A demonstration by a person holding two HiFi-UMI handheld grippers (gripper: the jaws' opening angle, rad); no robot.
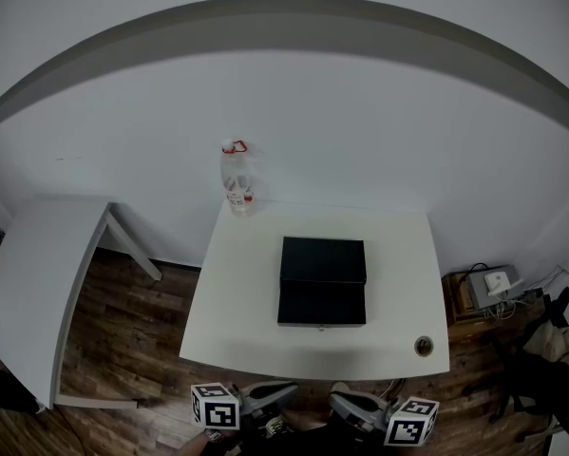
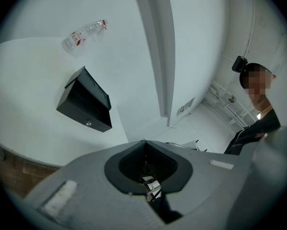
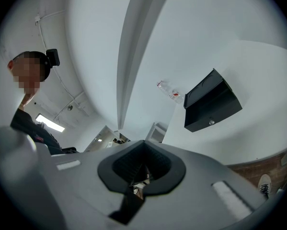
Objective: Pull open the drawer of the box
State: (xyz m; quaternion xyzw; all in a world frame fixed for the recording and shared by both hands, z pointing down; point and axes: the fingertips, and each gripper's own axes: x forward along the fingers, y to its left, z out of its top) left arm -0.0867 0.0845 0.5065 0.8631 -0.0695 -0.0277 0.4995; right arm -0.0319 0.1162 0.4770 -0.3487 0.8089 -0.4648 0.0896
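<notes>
Black, and set near the middle of the white table (image 1: 398, 245), the box (image 1: 322, 281) is seen in the head view with its drawer front and small knob (image 1: 321, 328) turned toward the near edge; the drawer is shut flush; a clear plastic bottle (image 1: 237, 183) is stood at the far edge by the wall; the left gripper (image 1: 292, 388) and right gripper (image 1: 339, 399) are held below the near edge, well apart from the box.

In the left gripper view, the jaws are pressed together with nothing between them; the box is seen up to the left.

In the right gripper view, the jaws are likewise clenched on nothing; the box is seen to the right.
</notes>
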